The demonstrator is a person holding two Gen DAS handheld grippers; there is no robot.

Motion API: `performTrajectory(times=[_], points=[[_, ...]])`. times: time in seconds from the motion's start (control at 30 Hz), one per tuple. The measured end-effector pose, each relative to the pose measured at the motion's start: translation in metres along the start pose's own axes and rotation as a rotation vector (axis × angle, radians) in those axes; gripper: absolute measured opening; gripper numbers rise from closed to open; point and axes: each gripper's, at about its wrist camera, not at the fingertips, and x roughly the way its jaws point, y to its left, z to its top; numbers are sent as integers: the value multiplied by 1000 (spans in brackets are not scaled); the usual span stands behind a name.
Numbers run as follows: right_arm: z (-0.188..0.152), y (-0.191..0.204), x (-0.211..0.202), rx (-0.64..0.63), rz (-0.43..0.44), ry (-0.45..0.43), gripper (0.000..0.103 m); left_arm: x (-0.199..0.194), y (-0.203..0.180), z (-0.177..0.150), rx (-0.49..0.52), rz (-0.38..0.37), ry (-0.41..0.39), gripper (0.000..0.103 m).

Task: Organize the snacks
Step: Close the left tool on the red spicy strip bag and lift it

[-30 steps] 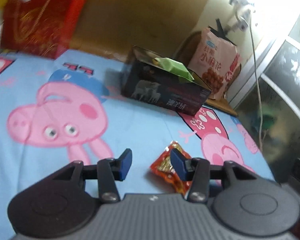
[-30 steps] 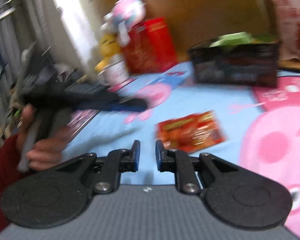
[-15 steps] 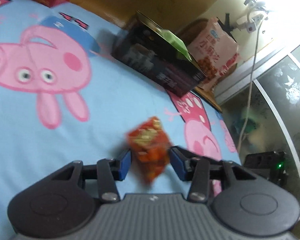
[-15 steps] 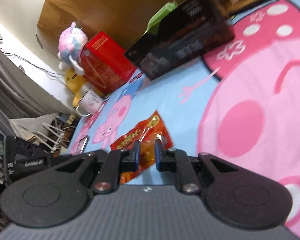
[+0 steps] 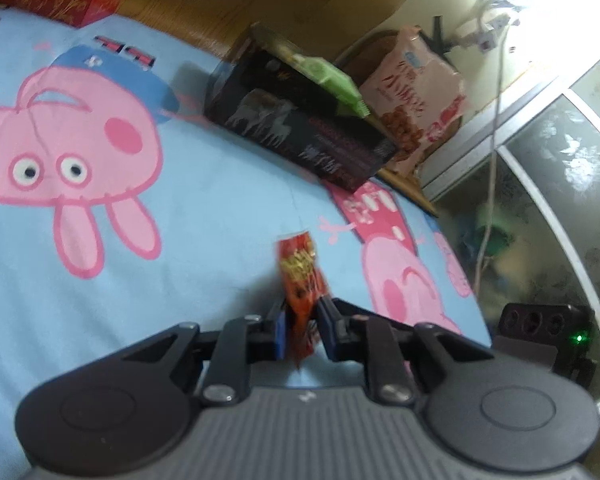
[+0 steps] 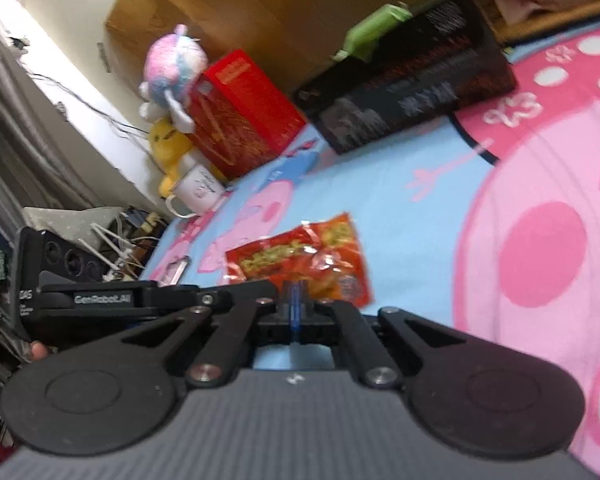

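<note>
A red snack packet (image 5: 300, 276) stands edge-on between the blue pads of my left gripper (image 5: 302, 328), whose jaws are closing and pressing on its lower part. In the right wrist view the same packet (image 6: 300, 260) lies crumpled over the blue cartoon-pig sheet (image 6: 380, 200). My right gripper (image 6: 296, 304) is closing, its pads meeting on the packet's near edge. The left gripper's black body (image 6: 100, 300) reaches in from the left to the packet's corner. Further back stands an open black box (image 5: 300, 132) with a green packet (image 5: 328, 80) sticking out of it.
A pink snack bag (image 5: 416, 92) leans behind the black box (image 6: 412, 92). A red box (image 6: 240, 112), plush toys (image 6: 172, 68) and a white mug (image 6: 196, 192) line the wall side. The bed's edge drops off near a glass door (image 5: 560, 184), and clutter lies beside the bed (image 6: 112, 232).
The left jaws came round the red packet and shut on it, tipping it up on edge. The right gripper rolled, came down to the packet's near edge and shut there.
</note>
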Motion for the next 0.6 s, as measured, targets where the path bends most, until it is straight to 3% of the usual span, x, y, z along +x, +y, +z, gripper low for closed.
performTrajectory(times=[0.2,0.37,0.4,0.5,0.6], points=[[5,11,3,-70,-16,-12,3,-4,3,6,4,5,-21,16],[5,1,3,-69,-69,-1,10,-2,12,8,-26,6,-13,16],[4,3,2,-94,-80,3,16,-2,13,8,-30,4,-14,16],[1,6,0,-143,-54,39,48,-2,17,11,-51,-6,-6,16],[-2,14,-2,-209,-50,49,59,1,21,16,-93,-16,19,16]])
